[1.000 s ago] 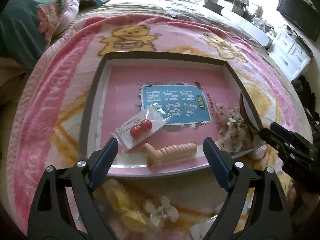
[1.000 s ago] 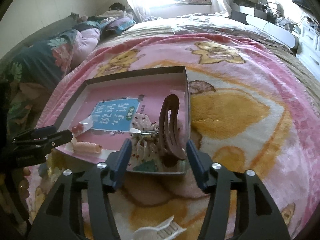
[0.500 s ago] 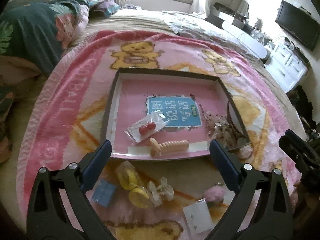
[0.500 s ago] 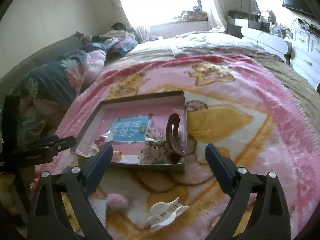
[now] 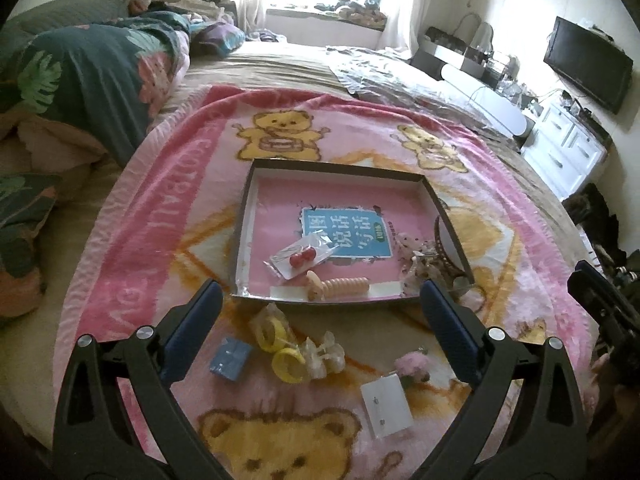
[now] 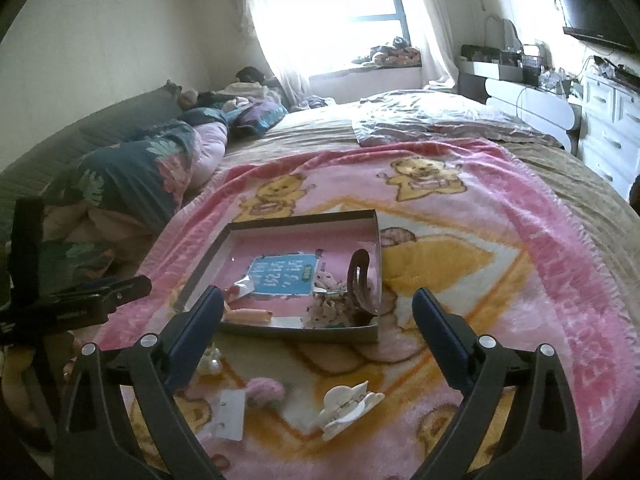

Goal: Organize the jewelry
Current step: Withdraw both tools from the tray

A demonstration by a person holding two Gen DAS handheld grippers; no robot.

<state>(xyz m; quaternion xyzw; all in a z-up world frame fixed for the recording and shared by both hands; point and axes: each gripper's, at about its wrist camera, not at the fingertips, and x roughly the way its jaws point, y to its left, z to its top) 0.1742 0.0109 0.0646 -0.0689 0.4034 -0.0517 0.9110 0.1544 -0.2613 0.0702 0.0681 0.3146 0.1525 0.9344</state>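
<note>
A shallow box lid [image 5: 248, 184] [image 6: 376, 236] with a pink floor lies on the pink bear blanket. In it are bagged red bead earrings [image 5: 301, 258], a peach spiral hair tie [image 5: 340, 286], a floral scrunchie [image 5: 416, 256] and a brown hair claw [image 6: 360, 284]. On the blanket in front lie yellow rings [image 5: 280, 344], a white bow [image 5: 324, 354], a blue card [image 5: 231, 358], a pink pompom [image 5: 410, 362] [image 6: 264, 390], a white earring card [image 5: 386, 404] and a white claw clip [image 6: 348, 404]. My left gripper [image 5: 320, 312] and right gripper [image 6: 318, 320] are open and empty, above the blanket.
A floral quilt [image 5: 88, 68] is heaped at the left of the bed. A white dresser [image 5: 568, 148] and a TV [image 5: 588, 66] stand at the right. A folded sheet [image 6: 440, 120] lies beyond the blanket.
Both grippers have pulled back and up from the box lid, so more of the blanket and the loose items in front show. Both stay open.
</note>
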